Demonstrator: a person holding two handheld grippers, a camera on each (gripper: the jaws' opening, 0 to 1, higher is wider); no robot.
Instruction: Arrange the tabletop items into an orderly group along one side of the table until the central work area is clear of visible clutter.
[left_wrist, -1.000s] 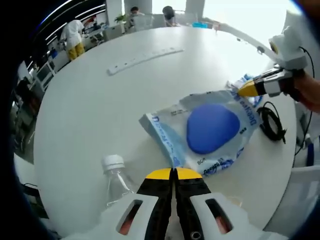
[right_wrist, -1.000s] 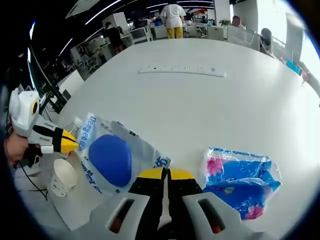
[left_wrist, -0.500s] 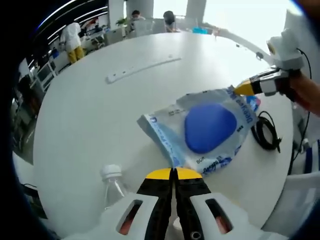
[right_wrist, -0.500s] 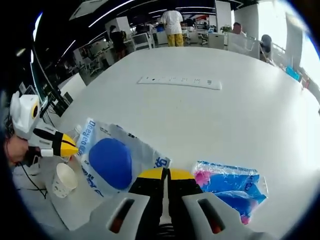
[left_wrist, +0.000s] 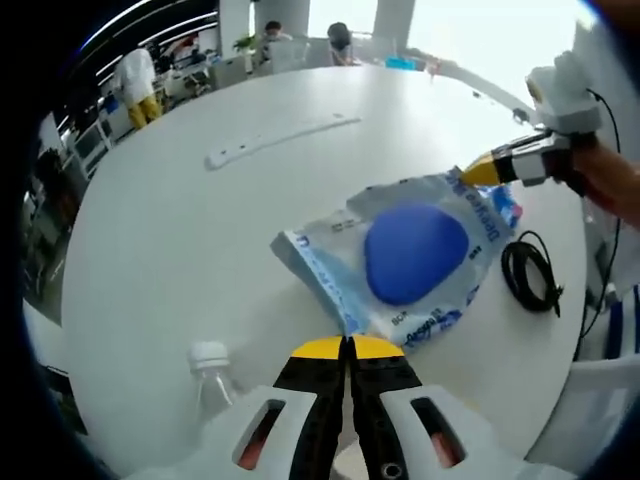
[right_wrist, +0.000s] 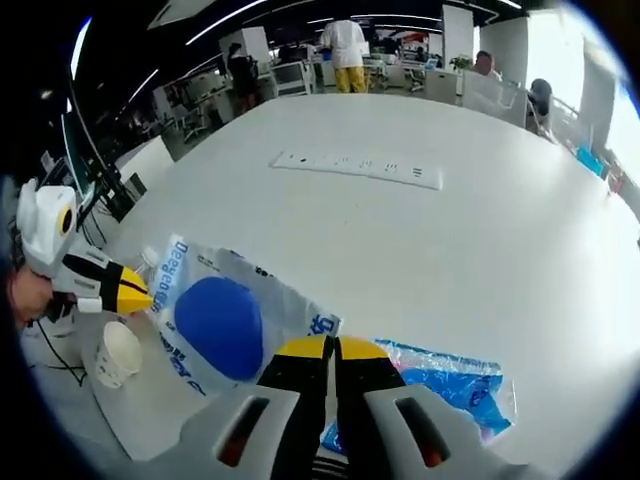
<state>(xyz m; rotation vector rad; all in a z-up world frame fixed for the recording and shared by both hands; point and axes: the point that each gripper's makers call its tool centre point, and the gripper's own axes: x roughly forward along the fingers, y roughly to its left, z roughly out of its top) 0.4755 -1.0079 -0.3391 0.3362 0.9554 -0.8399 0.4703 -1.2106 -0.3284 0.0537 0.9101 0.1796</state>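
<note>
blue-pad bag (left_wrist: 415, 255) pinched at both ends by clamped hand-held grippers, bottle (left_wrist: 212, 372), cable (left_wrist: 531, 277) alongside.

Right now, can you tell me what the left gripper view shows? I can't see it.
Two tools pinch opposite edges of a clear bag with a blue pad on a round white table: the left tool at the near edge, the right tool at the far corner. A plastic bottle stands near left, a coiled black cable lies right, and a white power strip lies farther back.

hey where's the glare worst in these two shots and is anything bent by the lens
Left gripper view: windows at the top blow out white, washing the table. Right gripper view: the upper right edge glares, and the power strip and table rim curve from fisheye distortion.
</note>
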